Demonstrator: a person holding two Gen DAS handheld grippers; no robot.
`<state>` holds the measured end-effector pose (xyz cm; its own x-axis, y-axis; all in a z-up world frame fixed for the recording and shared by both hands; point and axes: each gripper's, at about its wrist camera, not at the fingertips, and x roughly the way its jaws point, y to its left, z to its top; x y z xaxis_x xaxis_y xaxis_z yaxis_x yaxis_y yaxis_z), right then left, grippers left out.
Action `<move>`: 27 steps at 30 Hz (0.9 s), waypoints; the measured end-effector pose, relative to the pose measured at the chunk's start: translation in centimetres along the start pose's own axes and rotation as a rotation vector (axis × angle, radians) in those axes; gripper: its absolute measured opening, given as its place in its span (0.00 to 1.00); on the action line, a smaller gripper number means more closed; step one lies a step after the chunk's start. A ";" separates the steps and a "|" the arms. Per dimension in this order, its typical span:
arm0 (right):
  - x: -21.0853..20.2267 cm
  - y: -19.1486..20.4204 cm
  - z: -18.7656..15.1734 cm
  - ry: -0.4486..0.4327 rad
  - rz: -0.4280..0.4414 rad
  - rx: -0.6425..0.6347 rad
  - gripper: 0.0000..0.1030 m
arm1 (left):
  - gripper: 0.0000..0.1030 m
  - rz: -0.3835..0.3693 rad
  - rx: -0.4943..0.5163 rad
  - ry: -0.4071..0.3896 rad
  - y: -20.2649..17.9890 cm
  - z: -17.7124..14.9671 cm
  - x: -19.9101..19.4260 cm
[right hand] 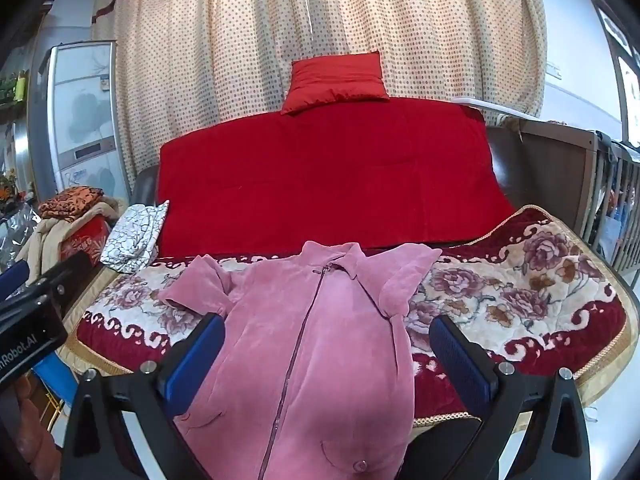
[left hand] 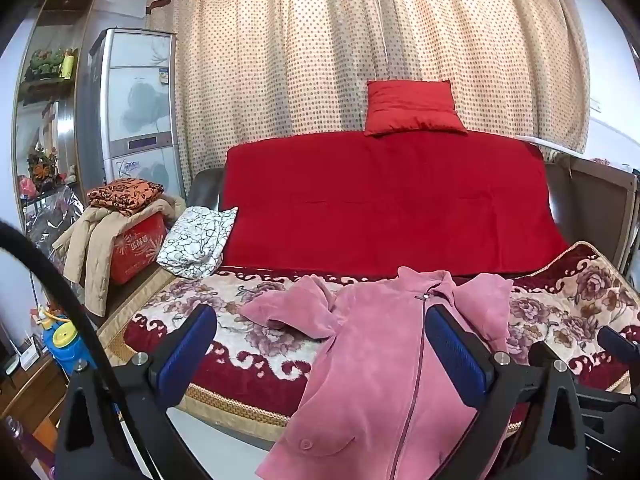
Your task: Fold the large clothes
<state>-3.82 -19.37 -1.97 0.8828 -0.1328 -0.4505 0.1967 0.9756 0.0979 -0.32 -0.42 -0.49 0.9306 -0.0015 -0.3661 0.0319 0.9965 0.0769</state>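
- A living room with a sofa bed: a floral bedspread (right hand: 520, 292) in cream and dark red covers the seat, a red blanket (right hand: 320, 184) drapes the backrest, and a red cushion (right hand: 336, 82) sits on top against dotted curtains (right hand: 320, 12).
- At the far left end of the seat lies a folded black-and-white patterned cloth (left hand: 196, 240); beyond it, a beige coat (left hand: 92, 248) hangs over a red box (left hand: 138, 246).
- The task's garment, a pink fleece jacket (right hand: 312, 340), lies face up on the bedspread, zipped shut, collar toward the backrest and hem hanging over the near edge of the seat.
- Both sleeves lie out to the sides, loosely bent; the left sleeve (left hand: 292, 308) rests rumpled on the bedspread.
- The left gripper (left hand: 320, 344) hangs above the jacket's left side, jaws fully released, nothing between the blue pads.
- The right gripper (right hand: 326, 354) hangs above the jacket's middle, jaws likewise spread wide and holding nothing.
- Judged from this layout, folding has not begun: the jacket is spread out, but no sleeve or side is turned in. All folds appear to remain.
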 end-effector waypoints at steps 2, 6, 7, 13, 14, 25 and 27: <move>0.0 -0.1 0.0 0.003 -0.002 -0.002 1.00 | 1.00 -0.001 0.001 0.000 -0.1 0.2 0.0; 0.0 0.1 0.0 -0.002 -0.008 -0.013 1.00 | 1.00 -0.006 0.000 0.003 0.1 0.1 0.1; 0.0 0.2 0.0 -0.004 -0.010 -0.017 1.00 | 1.00 -0.006 0.000 0.001 0.2 0.1 0.1; -0.3 -0.4 0.0 -0.007 -0.010 -0.021 1.00 | 1.00 -0.010 0.007 0.015 0.2 0.3 0.1; -0.3 -0.3 0.0 -0.009 -0.013 -0.023 1.00 | 1.00 -0.010 0.008 0.017 0.1 0.4 0.1; -0.2 0.1 -0.1 -0.007 -0.014 -0.015 1.00 | 1.00 -0.029 0.001 0.012 -0.4 0.2 0.1; -0.2 0.2 -0.1 -0.010 -0.017 -0.022 1.00 | 1.00 -0.032 -0.006 0.008 -0.3 0.1 0.1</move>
<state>-4.05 -19.14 -1.95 0.8838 -0.1506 -0.4429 0.2019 0.9768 0.0707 -0.20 -0.75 -0.48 0.9261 -0.0328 -0.3758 0.0594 0.9965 0.0593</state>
